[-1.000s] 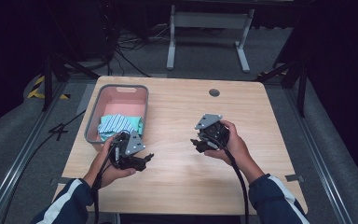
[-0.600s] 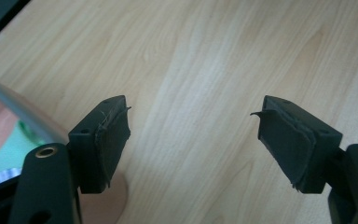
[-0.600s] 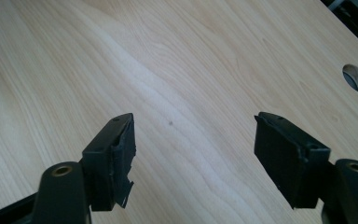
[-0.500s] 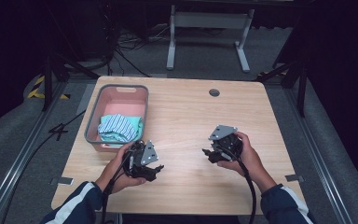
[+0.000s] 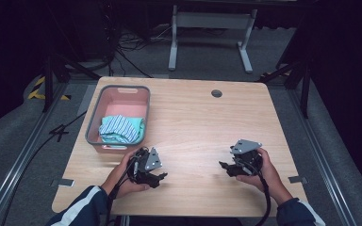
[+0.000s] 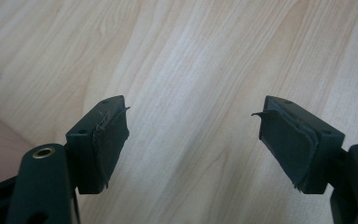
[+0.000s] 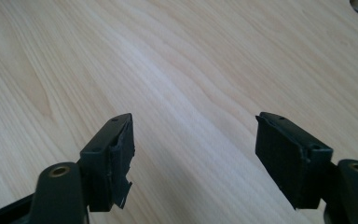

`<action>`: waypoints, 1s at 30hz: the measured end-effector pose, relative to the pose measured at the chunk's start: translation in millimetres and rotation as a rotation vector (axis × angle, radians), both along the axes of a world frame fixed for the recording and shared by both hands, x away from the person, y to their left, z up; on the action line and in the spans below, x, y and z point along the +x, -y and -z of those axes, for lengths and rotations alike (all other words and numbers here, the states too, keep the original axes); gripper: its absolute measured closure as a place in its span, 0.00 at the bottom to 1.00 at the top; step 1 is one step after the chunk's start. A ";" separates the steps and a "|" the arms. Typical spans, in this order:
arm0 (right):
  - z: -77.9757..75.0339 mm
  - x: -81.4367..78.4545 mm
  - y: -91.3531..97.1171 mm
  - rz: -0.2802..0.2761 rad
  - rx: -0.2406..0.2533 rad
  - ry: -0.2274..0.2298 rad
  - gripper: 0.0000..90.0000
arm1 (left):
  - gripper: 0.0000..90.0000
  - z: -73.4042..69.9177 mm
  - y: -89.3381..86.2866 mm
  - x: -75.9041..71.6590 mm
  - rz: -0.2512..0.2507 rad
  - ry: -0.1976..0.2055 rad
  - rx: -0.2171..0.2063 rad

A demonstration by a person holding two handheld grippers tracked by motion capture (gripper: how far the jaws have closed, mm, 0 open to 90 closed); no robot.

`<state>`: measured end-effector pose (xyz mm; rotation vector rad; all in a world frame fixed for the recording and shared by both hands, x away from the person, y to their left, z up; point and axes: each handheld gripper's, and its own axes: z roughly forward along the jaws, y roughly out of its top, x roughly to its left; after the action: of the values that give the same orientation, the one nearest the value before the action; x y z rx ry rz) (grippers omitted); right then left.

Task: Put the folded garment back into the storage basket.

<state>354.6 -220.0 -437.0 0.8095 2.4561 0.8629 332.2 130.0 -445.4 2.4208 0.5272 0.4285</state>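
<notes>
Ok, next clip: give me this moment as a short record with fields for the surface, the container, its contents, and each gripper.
surface: wooden table, with a round cable hole near its far edge
container: pink basket with a grey rim, on the table's left side
contents: folded teal-and-white striped cloth, in the basket's near half
left gripper: open, nothing between the jaws, over bare wood just in front of the basket
right gripper: open, nothing between the jaws, over bare wood on the table's near right
contact: neither gripper touches the cloth or basket
</notes>
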 end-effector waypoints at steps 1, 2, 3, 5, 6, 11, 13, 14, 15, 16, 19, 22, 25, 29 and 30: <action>2.7 -1.8 4.0 0.000 -0.001 0.001 0.32 | 0.26 1.2 0.2 -0.2 0.002 -0.003 0.005; 5.4 -3.6 8.4 0.000 0.002 -0.001 0.32 | 0.26 2.7 0.4 -0.5 0.007 -0.003 0.003; 8.3 -5.2 12.8 0.004 0.008 -0.007 0.32 | 0.26 4.1 0.0 -0.8 0.010 -0.009 -0.003; 15.9 -8.3 22.9 0.016 0.016 -0.018 0.32 | 0.26 8.2 -1.2 0.2 0.015 -0.016 -0.003; 19.2 -9.6 27.0 0.022 0.018 -0.023 0.32 | 0.26 10.8 -1.6 0.6 0.015 -0.022 -0.005; 29.9 -17.5 49.1 0.080 0.055 -0.032 0.32 | 0.23 22.9 -3.9 -0.2 0.028 -0.042 0.007; 32.0 -19.7 54.4 0.094 0.075 -0.038 0.32 | 0.23 25.4 -5.3 -0.4 0.031 -0.056 -0.009; 34.5 -21.8 59.4 0.103 0.101 -0.047 0.31 | 0.22 27.4 -7.1 -0.3 0.030 -0.063 -0.034; 37.1 -24.4 63.7 0.112 0.112 -0.059 0.31 | 0.22 28.8 -8.3 -0.2 0.024 -0.072 -0.053; 39.1 -25.9 66.3 0.117 0.115 -0.060 0.31 | 0.22 30.8 -9.5 0.1 0.015 -0.081 -0.077; 44.5 -30.3 72.0 0.144 0.151 -0.060 0.28 | 0.20 37.3 -13.7 0.5 -0.018 -0.132 -0.153; 49.3 -32.4 78.7 0.164 0.197 -0.063 0.24 | 0.18 37.4 -14.9 0.8 -0.026 -0.130 -0.151; 49.4 -32.5 81.4 0.168 0.199 -0.065 0.23 | 0.18 37.7 -14.9 0.8 -0.026 -0.131 -0.153; 49.4 -32.8 81.3 0.168 0.198 -0.064 0.23 | 0.18 37.8 -14.9 0.8 -0.027 -0.132 -0.155; 49.4 -32.8 81.3 0.168 0.198 -0.064 0.23 | 0.18 37.8 -14.9 0.8 -0.027 -0.132 -0.155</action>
<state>321.9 -301.3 -486.4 1.1121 2.3406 1.0416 333.0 144.8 -483.2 2.3049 0.6268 0.2313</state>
